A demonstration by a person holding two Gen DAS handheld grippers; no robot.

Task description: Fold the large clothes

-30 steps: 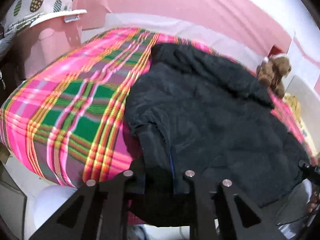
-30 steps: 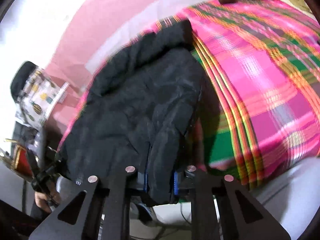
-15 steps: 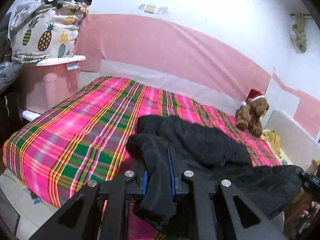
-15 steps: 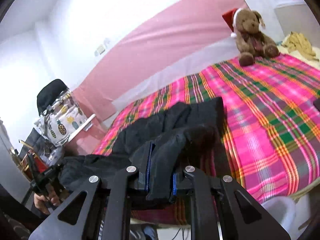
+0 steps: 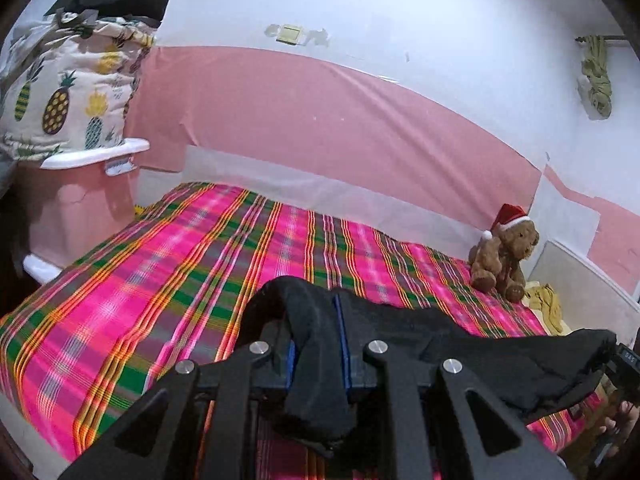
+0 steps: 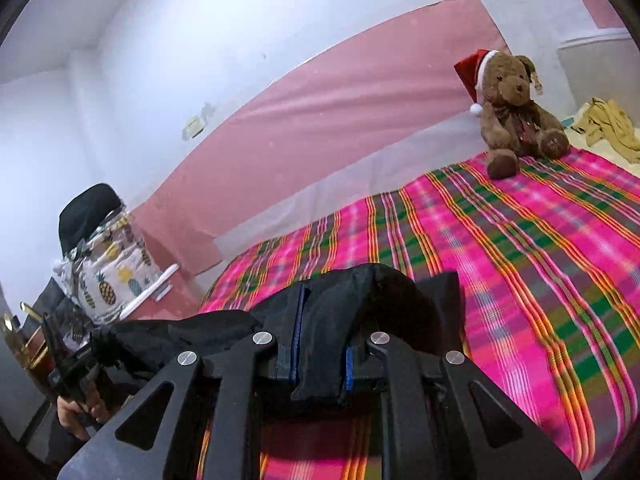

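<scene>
A large black garment hangs stretched between my two grippers above the near edge of a bed with a pink plaid cover. My left gripper is shut on one bunched corner of the garment, which drapes over its fingers. My right gripper is shut on the other corner of the black garment. Each gripper shows at the far edge of the other's view: the right one, the left one. The rest of the garment hangs below, out of sight.
A brown teddy bear with a red Santa hat sits at the bed's far right; it also shows in the right wrist view. A pineapple-print bundle rests on a pink bin at the left. A yellow cloth lies beyond the bear.
The garment lay spread flat on the bed; both grippers have lifted it up and back off the cover, so the plaid bed is now bare and the garment hangs between them.
</scene>
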